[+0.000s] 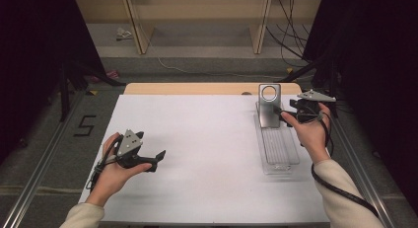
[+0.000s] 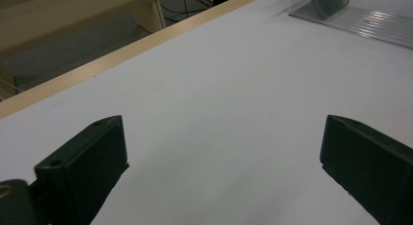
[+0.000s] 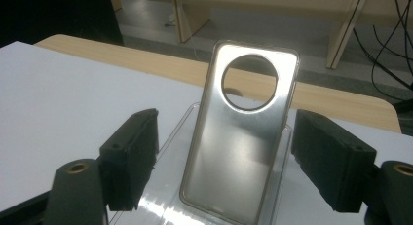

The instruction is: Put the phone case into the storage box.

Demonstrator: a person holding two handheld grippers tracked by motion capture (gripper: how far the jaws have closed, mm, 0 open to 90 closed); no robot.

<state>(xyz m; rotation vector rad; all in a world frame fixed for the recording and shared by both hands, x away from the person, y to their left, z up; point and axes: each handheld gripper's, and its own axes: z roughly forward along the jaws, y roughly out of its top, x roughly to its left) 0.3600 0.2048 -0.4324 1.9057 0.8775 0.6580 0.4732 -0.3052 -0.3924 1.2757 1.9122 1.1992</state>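
Silver phone case (image 3: 238, 132) is propped on clear tray (image 1: 279, 151) near desk (image 1: 197, 139) right edge, flanked by open right hand-held gripper (image 3: 224, 161); left hand-held gripper (image 2: 224, 176) is held open.

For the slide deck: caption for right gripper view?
Open right tool flanks upright metal phone back cover on clear tray.

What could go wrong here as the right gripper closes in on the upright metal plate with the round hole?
1. The silver metal plate with a round hole stands tilted on the clear ribbed plastic tray; an uneven squeeze from the open right gripper might tip it over.
2. The tray sits close to the white table's right edge, so a shove could slide it off.
3. The open left gripper is far away and cannot steady anything.
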